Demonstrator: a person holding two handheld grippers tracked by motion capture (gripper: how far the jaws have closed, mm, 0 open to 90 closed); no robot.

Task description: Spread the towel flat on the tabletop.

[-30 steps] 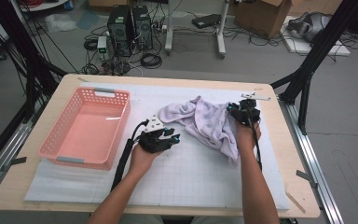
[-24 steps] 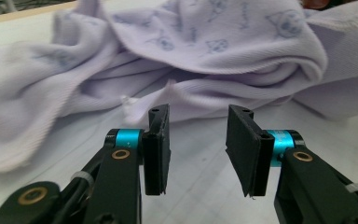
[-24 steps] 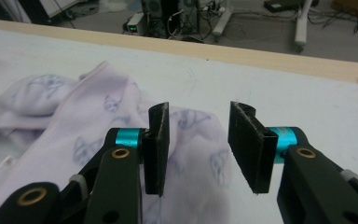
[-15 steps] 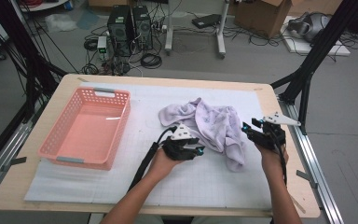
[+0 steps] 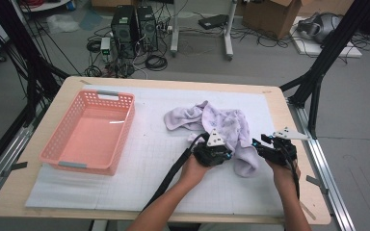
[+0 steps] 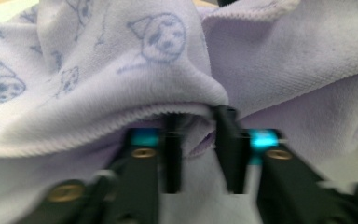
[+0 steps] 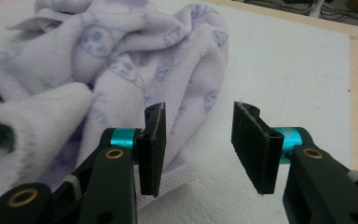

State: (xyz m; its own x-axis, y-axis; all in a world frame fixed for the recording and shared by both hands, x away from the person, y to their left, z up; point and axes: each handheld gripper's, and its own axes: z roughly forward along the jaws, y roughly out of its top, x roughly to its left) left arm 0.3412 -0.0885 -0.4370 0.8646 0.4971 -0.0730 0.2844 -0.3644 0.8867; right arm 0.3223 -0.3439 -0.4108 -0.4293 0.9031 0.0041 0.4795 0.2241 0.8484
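Left gripper [image 6: 198, 140] jaws just closing, clenched on fold of lilac towel [image 5: 221, 127] at desk centre-right. Right gripper [image 7: 198, 144] jaws released, empty, beside towel's edge. Risk — thin pinch slips, or one-sided lift drags cloth bunched. Desk [image 5: 294, 202] wooden, white gridded mat [image 5: 149, 159], pink basket [image 5: 89, 130] left — cables, computer towers [image 5: 135, 24] beyond.
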